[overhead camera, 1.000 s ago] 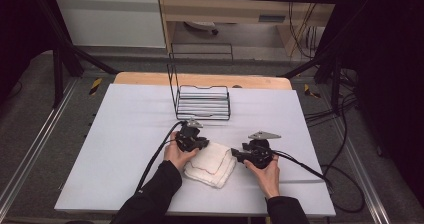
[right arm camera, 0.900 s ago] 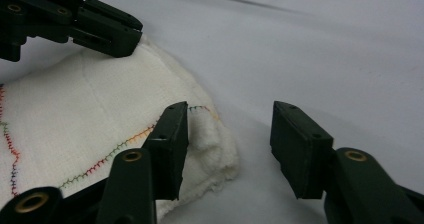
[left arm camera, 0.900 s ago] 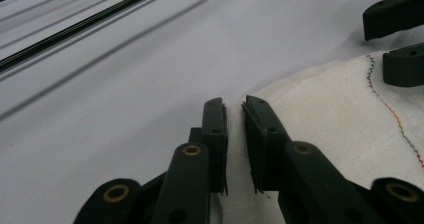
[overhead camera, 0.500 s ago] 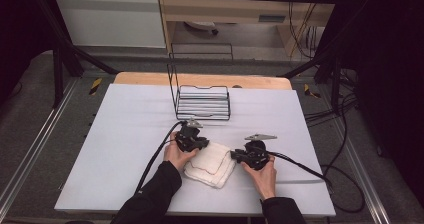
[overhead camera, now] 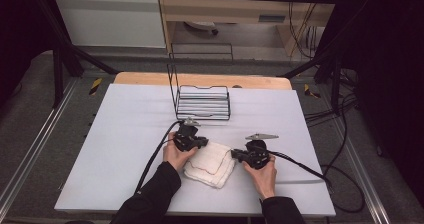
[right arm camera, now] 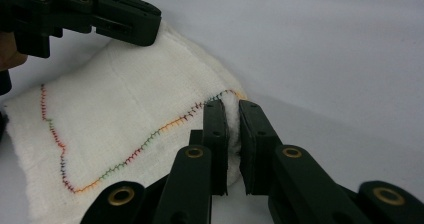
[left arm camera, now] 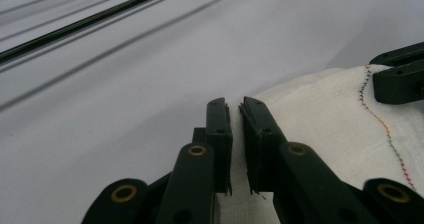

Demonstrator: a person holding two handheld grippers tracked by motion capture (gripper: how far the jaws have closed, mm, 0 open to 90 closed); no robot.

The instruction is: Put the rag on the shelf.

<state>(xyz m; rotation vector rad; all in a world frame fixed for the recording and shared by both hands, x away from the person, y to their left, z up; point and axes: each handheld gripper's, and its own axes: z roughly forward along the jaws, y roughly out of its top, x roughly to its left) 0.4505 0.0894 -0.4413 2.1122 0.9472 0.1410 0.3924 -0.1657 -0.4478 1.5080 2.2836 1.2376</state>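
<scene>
Cloth: folded white cloth with multicoloured stitching lies on the table near its front edge, between both hands.
Left gripper: jaws have just been closing, pinching the cloth's edge.
Right gripper: jaws have just been closing, clamped on the stitched corner.
Wire rack: toward the table's back edge, well apart.

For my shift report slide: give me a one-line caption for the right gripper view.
Right gripper, jaws just closed, pinches the stitched edge of the folded white cloth; left gripper grips its far corner.
</scene>
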